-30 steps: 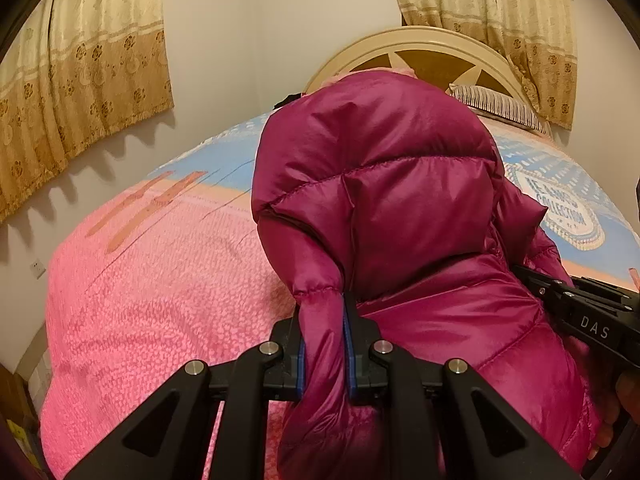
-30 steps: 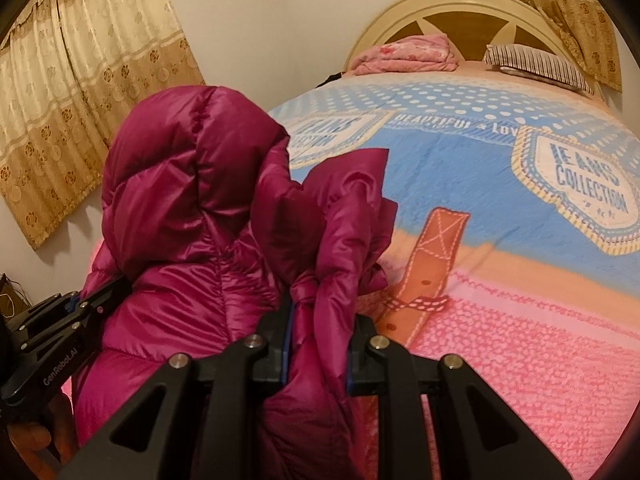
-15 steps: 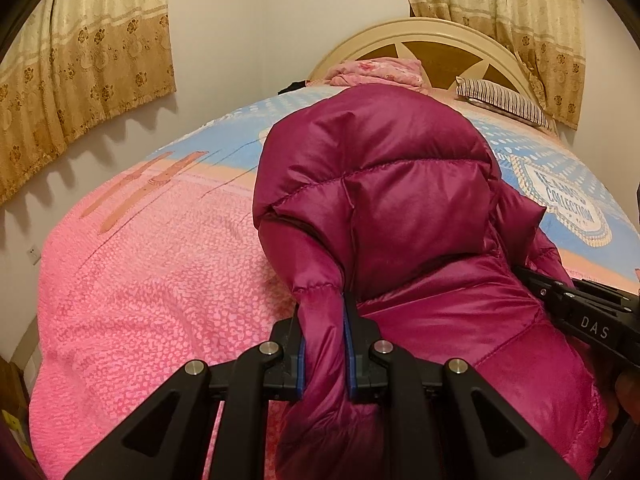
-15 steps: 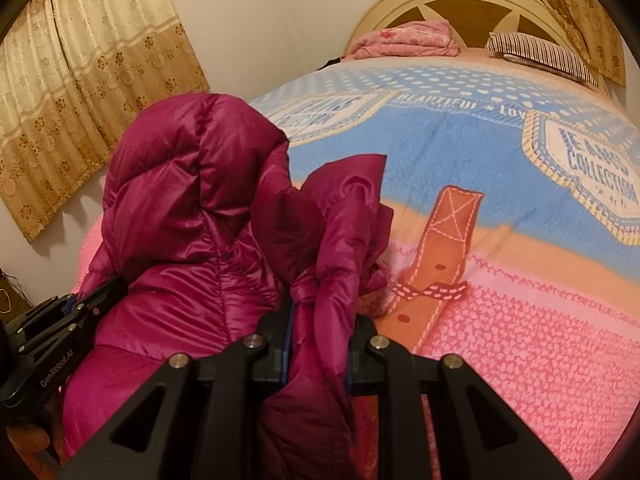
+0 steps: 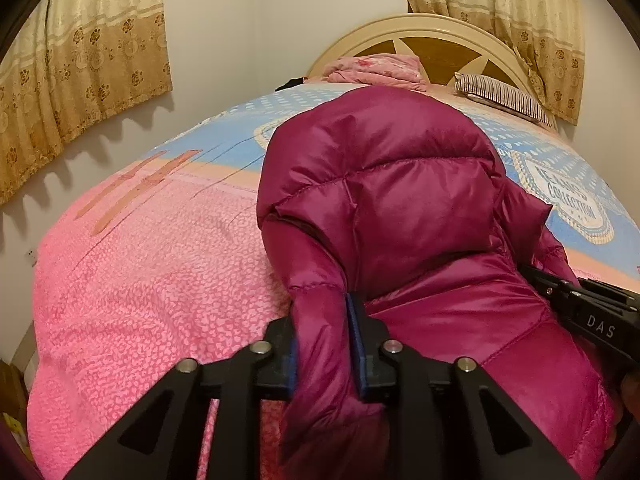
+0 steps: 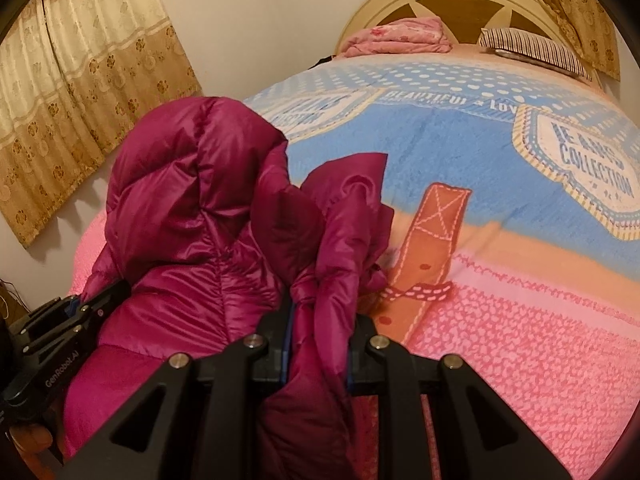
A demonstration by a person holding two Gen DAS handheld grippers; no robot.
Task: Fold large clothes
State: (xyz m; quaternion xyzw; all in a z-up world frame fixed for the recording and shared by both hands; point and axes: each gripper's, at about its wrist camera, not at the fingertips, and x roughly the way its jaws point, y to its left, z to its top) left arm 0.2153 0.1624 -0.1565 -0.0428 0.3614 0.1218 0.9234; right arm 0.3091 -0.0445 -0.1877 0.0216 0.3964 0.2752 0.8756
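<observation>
"JEANS COLLECTION", "BEAUTIFUL" – bedspread (image 6: 460,152), "GenRobot.AI" – left tool (image 6: 60,368), "DAS" – right tool (image 5: 596,320)

Warm dim light, fisheye-warped edges, soft

Garment: magenta quilted down jacket (image 5: 408,216), shiny fabric, heaped on the bed with its hood uppermost.
Left gripper (image 5: 323,344): black two-finger frame with blue pads; jaws have just been opening; a jacket fold fills the gap and touches both pads.
Right gripper (image 5: 588,312): black, at the frame's right edge against the jacket; jaws hidden.
Surface: pink and blue printed bedspread (image 5: 152,280).
Background: cream arched headboard (image 5: 440,32), striped pillow (image 5: 504,96), folded pink blanket (image 5: 376,70), beige floral curtains (image 5: 80,72).
</observation>
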